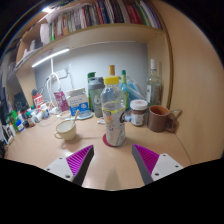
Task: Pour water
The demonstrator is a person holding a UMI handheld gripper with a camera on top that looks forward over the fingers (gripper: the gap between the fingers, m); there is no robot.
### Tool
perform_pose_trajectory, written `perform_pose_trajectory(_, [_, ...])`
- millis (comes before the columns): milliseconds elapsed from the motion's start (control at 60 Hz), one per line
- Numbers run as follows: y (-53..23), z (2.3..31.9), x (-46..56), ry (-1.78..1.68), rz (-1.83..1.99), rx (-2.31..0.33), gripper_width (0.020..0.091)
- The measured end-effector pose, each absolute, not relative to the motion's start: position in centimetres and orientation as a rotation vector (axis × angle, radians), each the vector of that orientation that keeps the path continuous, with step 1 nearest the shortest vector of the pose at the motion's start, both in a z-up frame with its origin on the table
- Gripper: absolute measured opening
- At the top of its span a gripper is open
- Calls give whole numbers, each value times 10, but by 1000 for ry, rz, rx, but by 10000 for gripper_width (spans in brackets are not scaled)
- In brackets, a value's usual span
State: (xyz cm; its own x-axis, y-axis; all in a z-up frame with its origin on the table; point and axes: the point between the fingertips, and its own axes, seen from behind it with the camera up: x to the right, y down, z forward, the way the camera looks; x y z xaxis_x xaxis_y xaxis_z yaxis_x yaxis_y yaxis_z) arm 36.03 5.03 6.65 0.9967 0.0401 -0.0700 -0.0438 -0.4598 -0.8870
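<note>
Gripper (pixel 112 163) agape, bottle (pixel 114 112) base unhidden.

Clear plastic bottle (pixel 114 110), matt wood desk (pixel 40 145)

My tool (pixel 112 160) shows only its two purple-padded fingertips; the body behind is cut off. The tall clear plastic bottle with yellow cap (pixel 113 100) hides part of the containers behind it. Labels on the small bottles at the worktop's far left (pixel 18 122) are too small to read. Book spines on the upper wooden shelf (pixel 95 14) are blurred, illegible.
</note>
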Motion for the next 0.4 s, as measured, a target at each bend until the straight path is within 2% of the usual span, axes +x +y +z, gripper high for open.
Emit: perform_pose_trajectory(400, [-128, 187, 332, 38, -56, -1998, 840])
